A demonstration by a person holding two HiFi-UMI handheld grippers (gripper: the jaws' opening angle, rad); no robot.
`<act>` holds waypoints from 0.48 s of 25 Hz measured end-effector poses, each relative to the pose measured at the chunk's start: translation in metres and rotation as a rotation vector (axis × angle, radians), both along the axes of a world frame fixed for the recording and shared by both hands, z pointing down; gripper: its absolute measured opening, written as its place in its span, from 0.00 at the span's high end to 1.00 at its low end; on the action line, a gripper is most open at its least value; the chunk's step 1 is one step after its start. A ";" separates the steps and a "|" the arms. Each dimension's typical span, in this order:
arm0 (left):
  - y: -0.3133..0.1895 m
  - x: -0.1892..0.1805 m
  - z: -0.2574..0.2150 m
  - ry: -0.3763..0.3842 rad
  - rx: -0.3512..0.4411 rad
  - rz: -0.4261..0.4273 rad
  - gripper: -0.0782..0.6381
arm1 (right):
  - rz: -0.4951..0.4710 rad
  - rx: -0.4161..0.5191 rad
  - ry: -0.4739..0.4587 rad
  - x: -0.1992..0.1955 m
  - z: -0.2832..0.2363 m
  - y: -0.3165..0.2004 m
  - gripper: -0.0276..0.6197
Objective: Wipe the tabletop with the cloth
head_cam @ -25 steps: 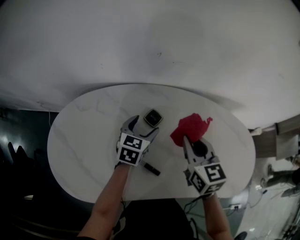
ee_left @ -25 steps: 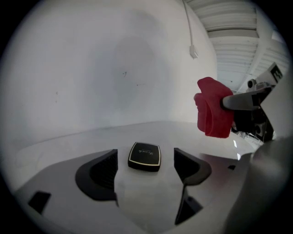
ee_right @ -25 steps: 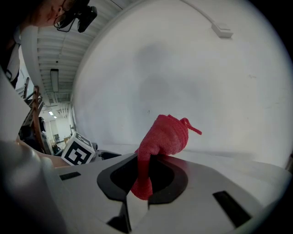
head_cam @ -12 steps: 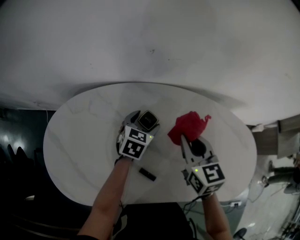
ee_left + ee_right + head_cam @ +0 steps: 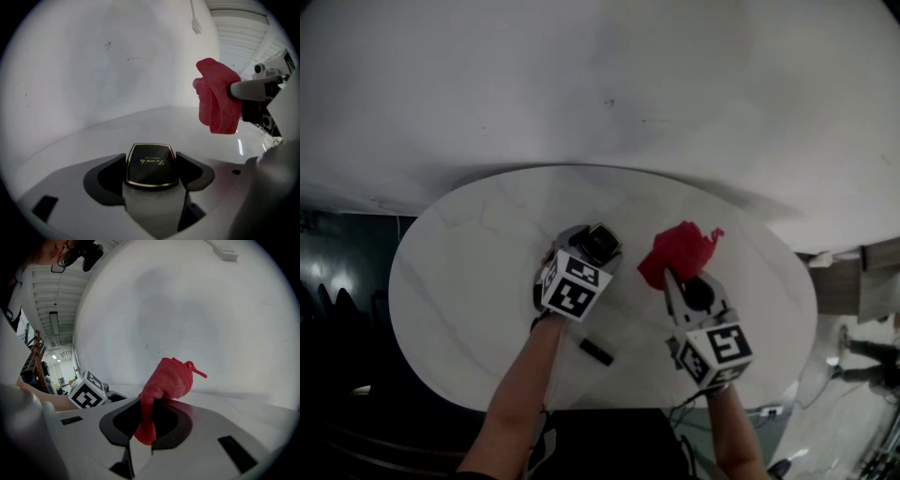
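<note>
Pale grey left gripper (image 5: 595, 242), right gripper (image 5: 668, 277), black-and-white marker cubes (image 5: 575, 285), dark jaws

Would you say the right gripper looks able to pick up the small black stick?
Probably not yet: the right gripper has its jaws shut on the red cloth, though the black stick lies unobstructed nearby.

Black box (image 5: 151, 165): one line of gold script inside a thin gold border on the lid, upside down in the left gripper view. The letters are too small to read.
Left cube (image 5: 575, 285): black-and-white square markers without letters or numbers. The black box is at its 1 o'clock.
Right cube (image 5: 719, 352): markers of the same kind, at 4 o'clock from the left cube.
</note>
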State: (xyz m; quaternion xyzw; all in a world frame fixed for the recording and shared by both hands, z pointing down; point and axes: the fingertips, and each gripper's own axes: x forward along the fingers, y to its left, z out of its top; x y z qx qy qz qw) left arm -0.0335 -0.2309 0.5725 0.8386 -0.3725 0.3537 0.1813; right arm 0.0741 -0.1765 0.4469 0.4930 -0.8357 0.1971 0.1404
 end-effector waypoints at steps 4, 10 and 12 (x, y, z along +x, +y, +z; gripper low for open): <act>-0.002 -0.001 -0.004 0.011 0.014 -0.001 0.42 | -0.033 -0.007 0.005 -0.005 0.005 -0.002 0.89; -0.014 -0.022 -0.048 0.077 0.082 -0.081 0.42 | -0.110 -0.036 -0.040 -0.025 0.008 -0.019 0.89; -0.020 -0.035 -0.060 0.092 0.098 -0.111 0.42 | -0.151 -0.024 -0.050 -0.037 0.009 -0.034 0.89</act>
